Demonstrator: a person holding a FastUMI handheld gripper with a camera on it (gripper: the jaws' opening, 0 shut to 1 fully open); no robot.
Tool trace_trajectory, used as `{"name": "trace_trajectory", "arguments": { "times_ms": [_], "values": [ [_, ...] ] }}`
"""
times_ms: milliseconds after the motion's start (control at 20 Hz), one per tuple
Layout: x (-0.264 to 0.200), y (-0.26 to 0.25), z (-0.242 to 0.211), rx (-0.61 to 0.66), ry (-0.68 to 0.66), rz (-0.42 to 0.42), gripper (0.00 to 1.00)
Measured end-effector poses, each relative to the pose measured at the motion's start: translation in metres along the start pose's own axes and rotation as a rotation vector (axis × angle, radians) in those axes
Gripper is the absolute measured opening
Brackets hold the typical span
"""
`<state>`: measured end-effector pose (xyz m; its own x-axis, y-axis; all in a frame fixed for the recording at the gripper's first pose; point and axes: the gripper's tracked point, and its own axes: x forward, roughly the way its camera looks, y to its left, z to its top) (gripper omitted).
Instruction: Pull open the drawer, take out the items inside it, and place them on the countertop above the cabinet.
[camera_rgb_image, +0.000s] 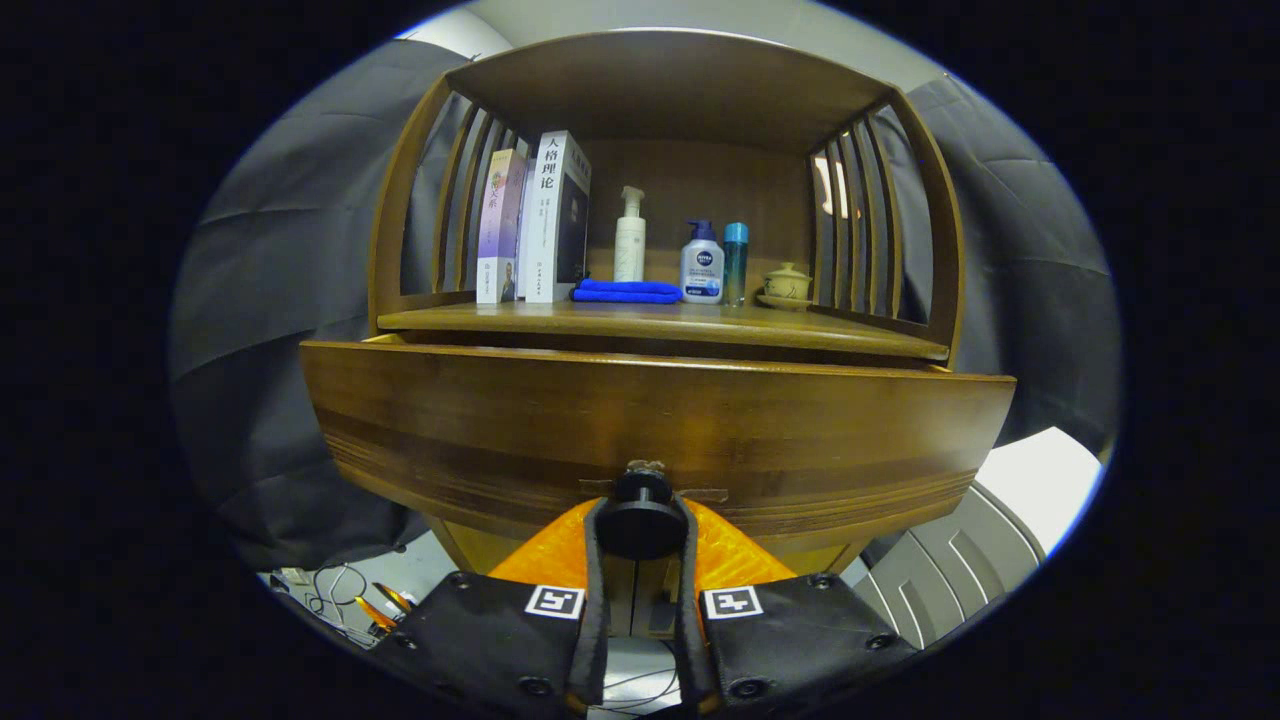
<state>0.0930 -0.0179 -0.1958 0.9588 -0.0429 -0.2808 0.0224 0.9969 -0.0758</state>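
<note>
A brown wooden drawer front (660, 420) stands pulled out a little from the cabinet, with a gap showing along its top edge under the countertop (660, 322). Its round black knob (641, 522) sits between my two fingers. My gripper (640, 535) is shut on that knob, one finger pressing each side. The drawer's inside is hidden behind its front board.
On the countertop stand two books (535, 220), a folded blue cloth (627, 291), a white pump bottle (630, 238), a white-and-blue bottle (702, 264), a blue tube (735, 262) and a small lidded pot (787, 284). Slatted side walls and a top board enclose it. Cables (335, 590) lie on the floor.
</note>
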Motion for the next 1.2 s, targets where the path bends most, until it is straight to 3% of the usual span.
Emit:
{"name": "trace_trajectory", "arguments": {
  "times_ms": [600, 950, 1100, 1200],
  "values": [
    [-0.06, 0.003, -0.02, 0.006, 0.03, 0.048, 0.29],
    [-0.062, 0.003, -0.026, -0.017, 0.047, 0.067, 0.29],
    [-0.083, 0.005, -0.023, 0.03, 0.072, 0.113, 0.42],
    [-0.098, -0.005, 0.011, 0.03, 0.005, 0.123, 0.59]
  ]
}}
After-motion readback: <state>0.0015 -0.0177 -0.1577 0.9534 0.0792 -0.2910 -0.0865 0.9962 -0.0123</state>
